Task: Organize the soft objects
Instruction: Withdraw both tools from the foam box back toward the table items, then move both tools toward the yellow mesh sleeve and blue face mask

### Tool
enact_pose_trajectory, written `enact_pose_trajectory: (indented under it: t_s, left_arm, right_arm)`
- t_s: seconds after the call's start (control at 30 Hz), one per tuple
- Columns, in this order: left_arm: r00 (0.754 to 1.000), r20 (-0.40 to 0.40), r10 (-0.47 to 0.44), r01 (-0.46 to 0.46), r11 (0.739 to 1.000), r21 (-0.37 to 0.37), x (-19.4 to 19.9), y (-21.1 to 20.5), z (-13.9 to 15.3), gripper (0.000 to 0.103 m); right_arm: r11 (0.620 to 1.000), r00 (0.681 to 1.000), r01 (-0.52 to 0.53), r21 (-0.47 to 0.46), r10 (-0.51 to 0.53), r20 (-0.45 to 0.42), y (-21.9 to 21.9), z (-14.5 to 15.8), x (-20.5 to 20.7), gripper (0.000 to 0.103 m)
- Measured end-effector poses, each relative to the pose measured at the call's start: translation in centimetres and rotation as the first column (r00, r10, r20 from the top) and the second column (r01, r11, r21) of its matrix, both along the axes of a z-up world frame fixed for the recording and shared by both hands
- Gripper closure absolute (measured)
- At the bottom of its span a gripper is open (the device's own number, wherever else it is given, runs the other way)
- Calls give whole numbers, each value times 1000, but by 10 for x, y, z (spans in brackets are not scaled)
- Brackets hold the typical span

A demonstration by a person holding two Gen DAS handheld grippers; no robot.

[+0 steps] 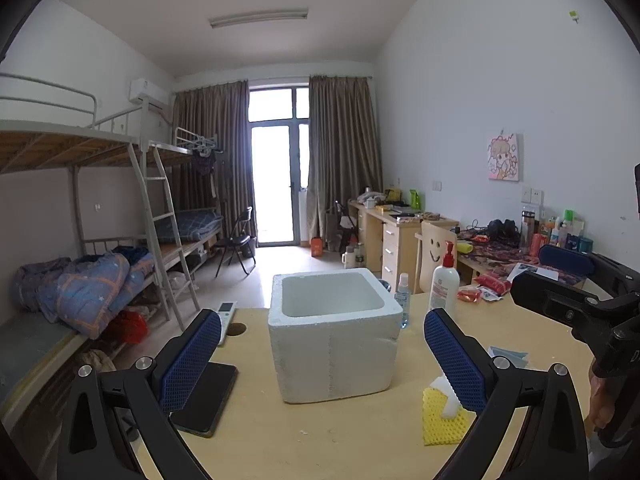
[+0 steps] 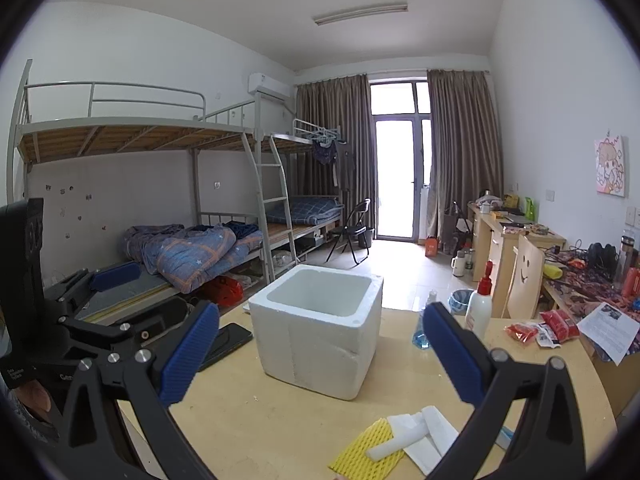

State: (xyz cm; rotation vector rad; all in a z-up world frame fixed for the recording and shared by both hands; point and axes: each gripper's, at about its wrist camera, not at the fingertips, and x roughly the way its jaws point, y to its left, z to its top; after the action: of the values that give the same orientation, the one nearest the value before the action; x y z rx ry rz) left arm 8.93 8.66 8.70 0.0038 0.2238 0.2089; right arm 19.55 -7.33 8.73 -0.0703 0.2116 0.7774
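Note:
A white foam box (image 1: pixel 334 332) stands open-topped on the wooden table (image 1: pixel 320 440); it looks empty and also shows in the right wrist view (image 2: pixel 320 328). A yellow foam net (image 1: pixel 442 420) lies with white foam pieces (image 1: pixel 446 394) at the table's right front; in the right wrist view the net (image 2: pixel 360 454) and white pieces (image 2: pixel 424 430) lie near the front. My left gripper (image 1: pixel 322 356) is open and empty, before the box. My right gripper (image 2: pixel 322 354) is open and empty; its body shows at the right of the left wrist view (image 1: pixel 568 304).
A dark tablet (image 1: pixel 204 396) lies left of the box, a remote (image 1: pixel 226 316) behind it. A pump bottle (image 1: pixel 444 284) and a spray bottle (image 1: pixel 402 300) stand right of the box. Red snack packets (image 2: pixel 548 328) lie far right. Bunk beds stand to the left.

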Motion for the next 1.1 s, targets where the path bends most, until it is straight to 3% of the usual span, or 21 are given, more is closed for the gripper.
enact_pose_trajectory:
  t_s: [0.4,0.6,1.1]
  left_arm:
    - [1000,17,-11,12,999,-41,-4,-4,-31,1]
    - [999,33,12,-9,998,-67,-4,-4,-44,1]
    - [1000,19,2,0,992,-123,5,-6,-77,1]
  right_arm:
    - [995,995,96,-10,-95,38,-16,-27,-11,0]
    - [992,991,121,31,-122,49,-28,-34,-14,0]
    - [982,983,184,43,-185,21,-48,-60,-8,0]
